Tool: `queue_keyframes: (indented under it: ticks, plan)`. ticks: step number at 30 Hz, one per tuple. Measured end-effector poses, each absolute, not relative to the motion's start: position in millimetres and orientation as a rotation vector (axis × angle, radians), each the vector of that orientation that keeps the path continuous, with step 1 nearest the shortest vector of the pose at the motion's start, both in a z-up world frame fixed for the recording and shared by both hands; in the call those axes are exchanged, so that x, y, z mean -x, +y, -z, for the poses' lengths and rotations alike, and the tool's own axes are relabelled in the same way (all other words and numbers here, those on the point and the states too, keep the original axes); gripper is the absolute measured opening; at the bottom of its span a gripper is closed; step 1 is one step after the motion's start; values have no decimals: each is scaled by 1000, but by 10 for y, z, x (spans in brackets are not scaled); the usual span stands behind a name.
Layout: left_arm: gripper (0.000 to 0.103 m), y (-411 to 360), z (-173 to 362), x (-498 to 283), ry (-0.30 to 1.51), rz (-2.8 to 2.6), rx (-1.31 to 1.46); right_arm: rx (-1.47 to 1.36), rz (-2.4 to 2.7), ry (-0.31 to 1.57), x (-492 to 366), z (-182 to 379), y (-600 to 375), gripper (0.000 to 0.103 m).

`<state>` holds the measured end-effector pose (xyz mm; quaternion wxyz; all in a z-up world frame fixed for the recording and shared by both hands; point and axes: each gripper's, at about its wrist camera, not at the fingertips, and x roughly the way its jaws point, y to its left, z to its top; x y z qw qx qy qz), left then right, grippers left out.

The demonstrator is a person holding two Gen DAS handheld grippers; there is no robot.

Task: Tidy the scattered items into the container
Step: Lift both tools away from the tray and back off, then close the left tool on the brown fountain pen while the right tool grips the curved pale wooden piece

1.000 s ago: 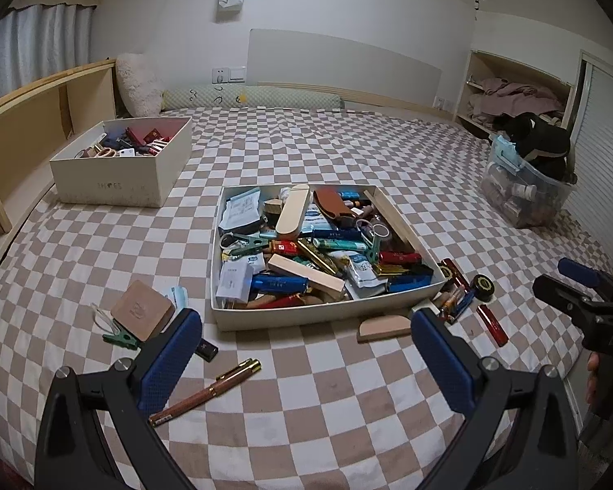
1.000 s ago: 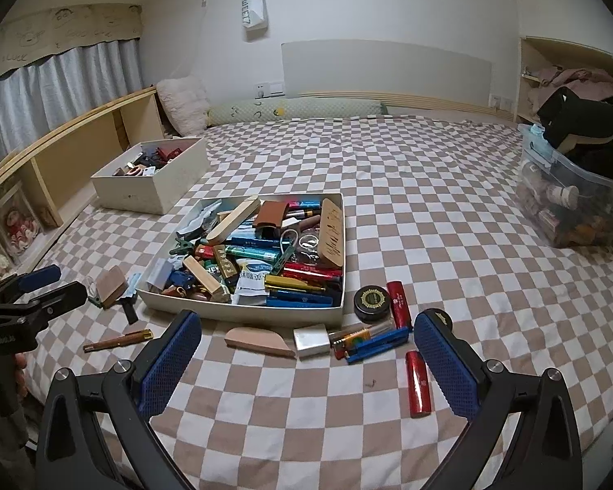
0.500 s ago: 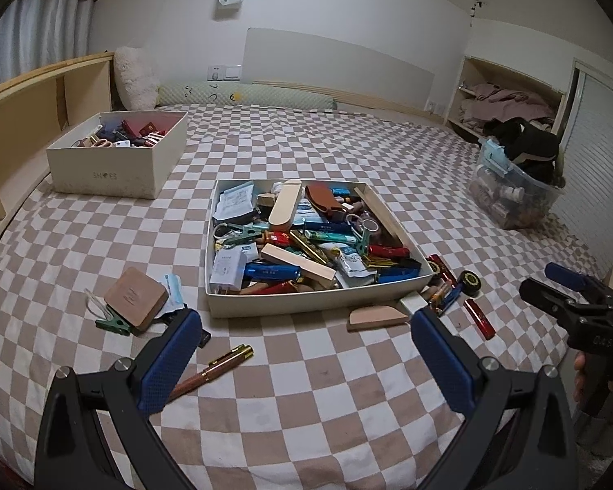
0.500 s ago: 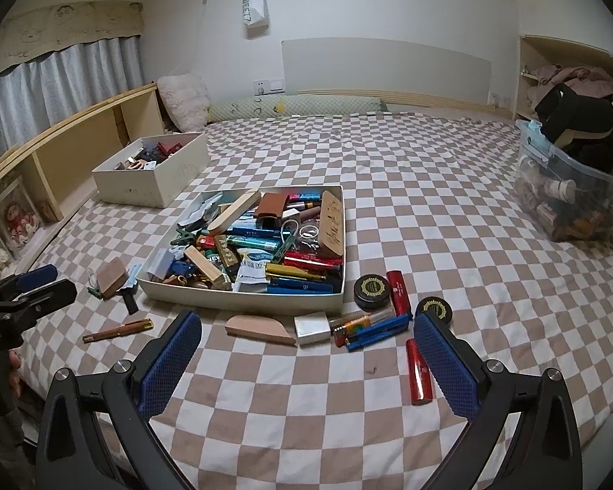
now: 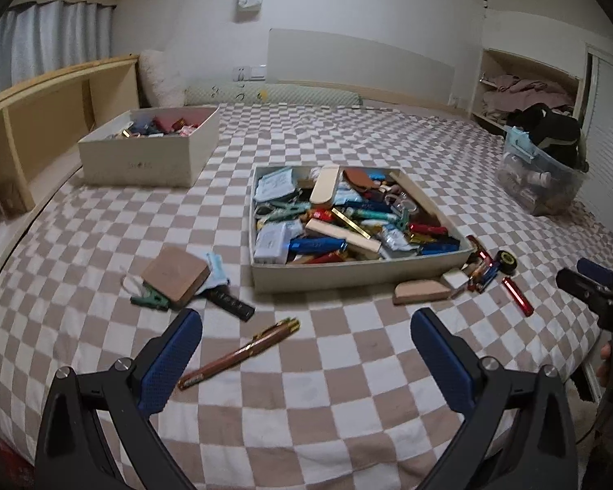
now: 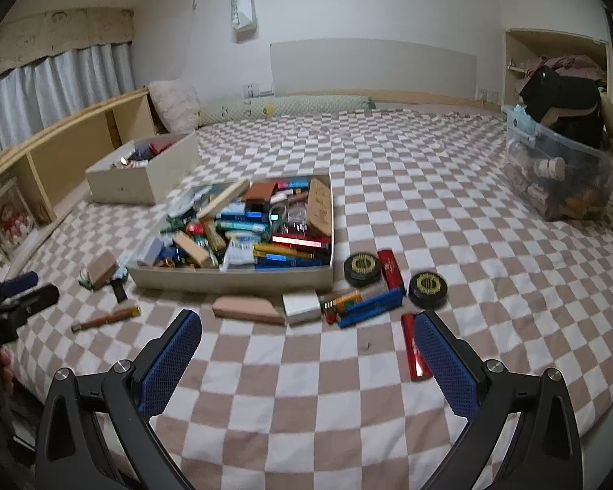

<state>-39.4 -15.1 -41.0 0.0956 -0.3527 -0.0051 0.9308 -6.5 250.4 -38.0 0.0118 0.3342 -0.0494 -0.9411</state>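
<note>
Left wrist: pen [image 5: 241, 352] before crowded tray [image 5: 359, 273].

Both claws have eased nearer the tray [image 5: 347, 275] — second black tin [image 6: 428, 285] now visible.

Dim, flat indoor light, soft motion blur, heavy fisheye bending with dark corners.

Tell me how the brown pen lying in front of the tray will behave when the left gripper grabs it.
The pen looks stiff and slim, so it probably will not bend. Its round barrel may roll on the checkered bedspread if nudged sideways. The glossy finish and gold trim suggest it could slip between the pads unless the open left gripper closes across its middle.
</note>
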Motion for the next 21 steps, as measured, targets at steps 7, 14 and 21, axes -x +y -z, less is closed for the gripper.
queue_keyframes:
  ticks: [7,14,21]
  plan:
    - [103,-305,646,341,-103,-2723,1148,-1030,2958,-207,-54,596,2512,103]
    - [103,-448,912,381,-169,-2714,1258,-1081,2910,-217,-20,737,2464,103]
    - [101,-575,1059,565,-174,-2660,1308,-1111,2878,-278,21,870,2475,103]
